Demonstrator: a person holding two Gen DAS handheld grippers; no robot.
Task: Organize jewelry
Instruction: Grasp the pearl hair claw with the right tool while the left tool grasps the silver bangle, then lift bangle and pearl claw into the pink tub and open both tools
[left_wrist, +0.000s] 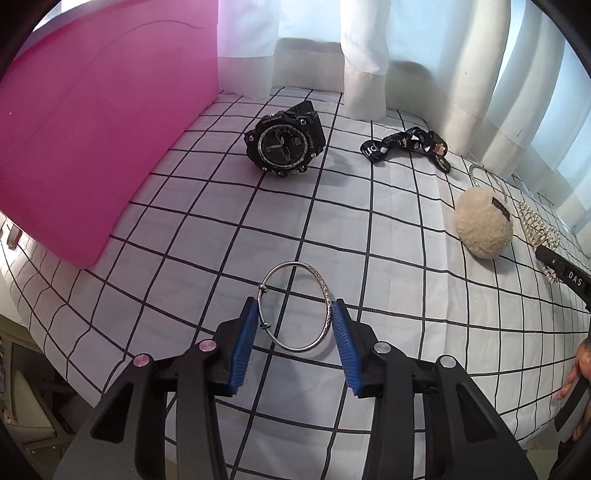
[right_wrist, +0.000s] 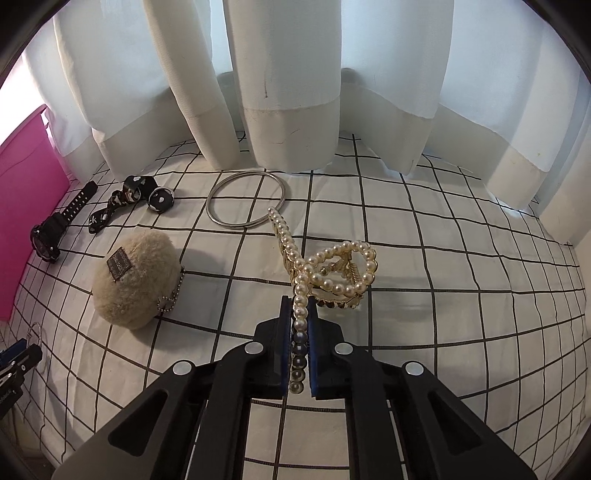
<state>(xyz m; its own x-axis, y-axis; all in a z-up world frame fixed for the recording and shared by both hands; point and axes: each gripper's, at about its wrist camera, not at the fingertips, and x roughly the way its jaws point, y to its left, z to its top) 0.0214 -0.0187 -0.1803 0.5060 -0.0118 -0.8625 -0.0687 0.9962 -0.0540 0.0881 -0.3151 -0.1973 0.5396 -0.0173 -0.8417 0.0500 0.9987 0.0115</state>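
In the left wrist view, my left gripper is open around a thin silver bangle that lies on the checked cloth; the blue pads stand at its two sides. In the right wrist view, my right gripper is shut on a pearl hair claw by one pearl-lined arm. A plain silver ring bangle lies beyond it. A black sport watch lies further back and also shows in the right wrist view.
A pink box stands at the left. A black patterned hair tie and a cream fluffy pompom keychain lie on the cloth. White curtains hang along the far edge. The right gripper shows at the right.
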